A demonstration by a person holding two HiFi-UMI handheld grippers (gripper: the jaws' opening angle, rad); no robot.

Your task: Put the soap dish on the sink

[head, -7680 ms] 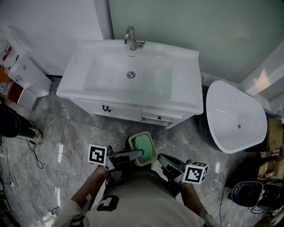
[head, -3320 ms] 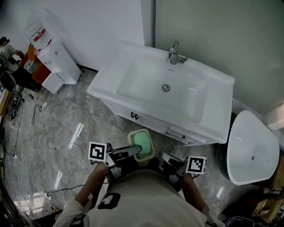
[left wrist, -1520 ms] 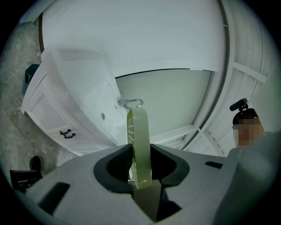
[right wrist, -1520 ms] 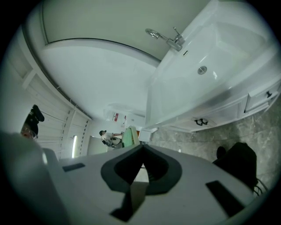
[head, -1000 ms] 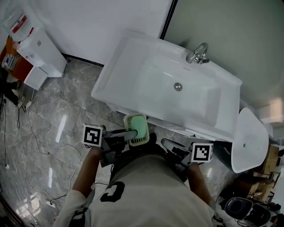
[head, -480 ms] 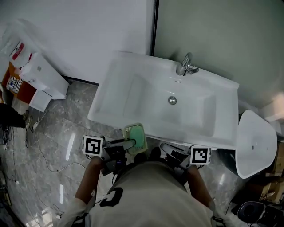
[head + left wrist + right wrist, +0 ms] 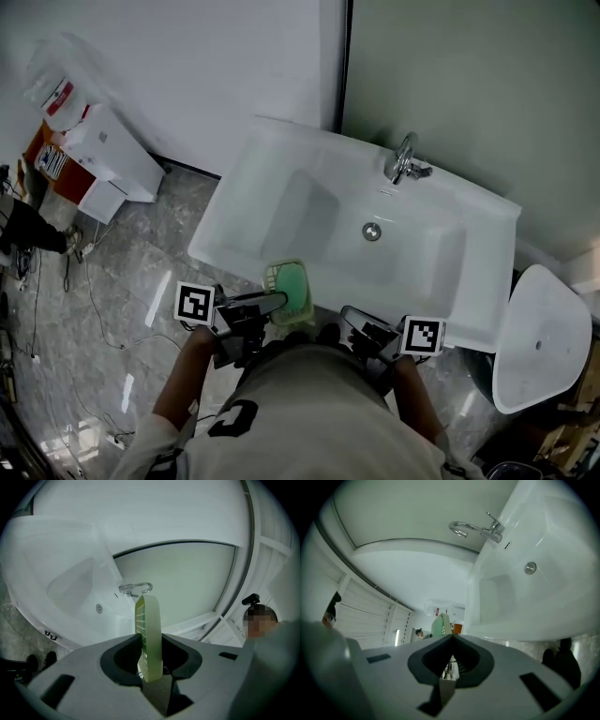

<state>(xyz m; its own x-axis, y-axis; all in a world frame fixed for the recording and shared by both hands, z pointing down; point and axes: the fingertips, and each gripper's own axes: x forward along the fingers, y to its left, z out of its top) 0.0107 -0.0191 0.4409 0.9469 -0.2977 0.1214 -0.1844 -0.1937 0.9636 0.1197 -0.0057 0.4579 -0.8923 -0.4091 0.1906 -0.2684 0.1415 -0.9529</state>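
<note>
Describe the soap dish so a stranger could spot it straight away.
Find the big white rectangular washbasin against the wall. By its near front edge the left gripper holds a pale green rectangular plastic soap dish with a slatted, darker green insert. Its neighbours are white or grey; it alone is bright green.

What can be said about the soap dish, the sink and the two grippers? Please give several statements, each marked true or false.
1. The left gripper grips the soap dish. True.
2. The soap dish lies in the basin of the sink. False: it is held in the jaws, near the sink's front edge.
3. The right gripper holds a sponge. False: its jaws are shut, with nothing between them.
4. A faucet stands at the sink's back edge. True.
</note>
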